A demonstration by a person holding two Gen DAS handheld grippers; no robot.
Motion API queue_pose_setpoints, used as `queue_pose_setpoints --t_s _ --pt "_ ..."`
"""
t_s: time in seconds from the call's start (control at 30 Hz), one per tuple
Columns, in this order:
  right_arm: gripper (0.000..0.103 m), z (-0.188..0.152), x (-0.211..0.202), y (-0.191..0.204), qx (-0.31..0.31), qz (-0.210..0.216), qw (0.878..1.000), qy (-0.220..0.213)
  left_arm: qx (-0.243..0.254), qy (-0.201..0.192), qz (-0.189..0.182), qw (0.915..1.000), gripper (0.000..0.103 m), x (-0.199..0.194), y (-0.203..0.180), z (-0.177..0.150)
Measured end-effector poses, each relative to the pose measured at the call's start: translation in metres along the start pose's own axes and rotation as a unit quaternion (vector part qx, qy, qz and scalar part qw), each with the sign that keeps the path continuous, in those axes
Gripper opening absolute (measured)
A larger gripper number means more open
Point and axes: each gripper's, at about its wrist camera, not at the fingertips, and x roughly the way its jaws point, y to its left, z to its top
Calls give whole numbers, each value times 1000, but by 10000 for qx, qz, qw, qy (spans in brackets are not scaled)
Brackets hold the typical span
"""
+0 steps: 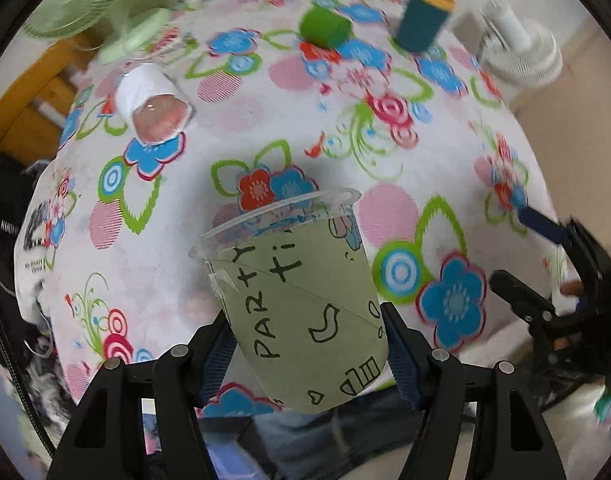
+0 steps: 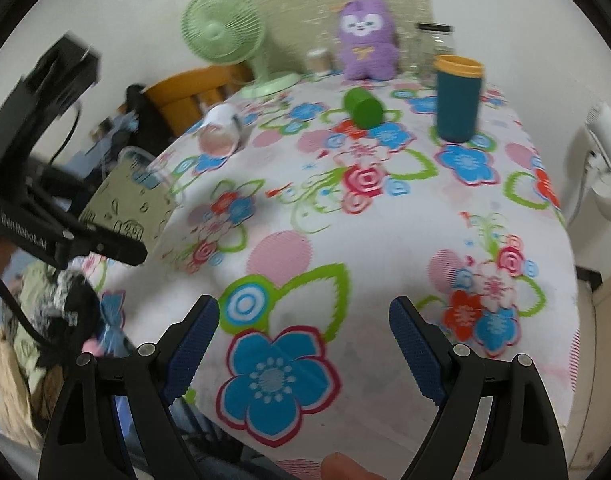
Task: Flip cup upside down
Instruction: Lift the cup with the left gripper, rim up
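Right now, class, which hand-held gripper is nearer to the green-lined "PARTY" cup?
Left. The left hand-held gripper grips the cup between its fingers, holding it tilted above the table. The right hand-held gripper is open and empty, off to the cup's right.

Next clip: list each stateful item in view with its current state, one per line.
Left hand-held gripper: shut on party cup.
Party cup: held, tilted, rim away.
Right hand-held gripper: open, empty.
Green cup: on its side.
White-sleeved cup: on its side.
Teal tumbler: upright.

Probably a home: floral tablecloth, plush toy, desk fan.
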Motion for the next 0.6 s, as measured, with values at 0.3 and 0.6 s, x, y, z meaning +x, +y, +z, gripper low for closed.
queue_pose_setpoints --t_s 0.3,0.6 --pt "89 -11 10 20 -369 387 9985 107 927 1524 21 9840 70 26 -8 0" --pt "89 -17 9 33 -575 718 9957 -113 1514 3039 289 9402 71 64 -12 8"
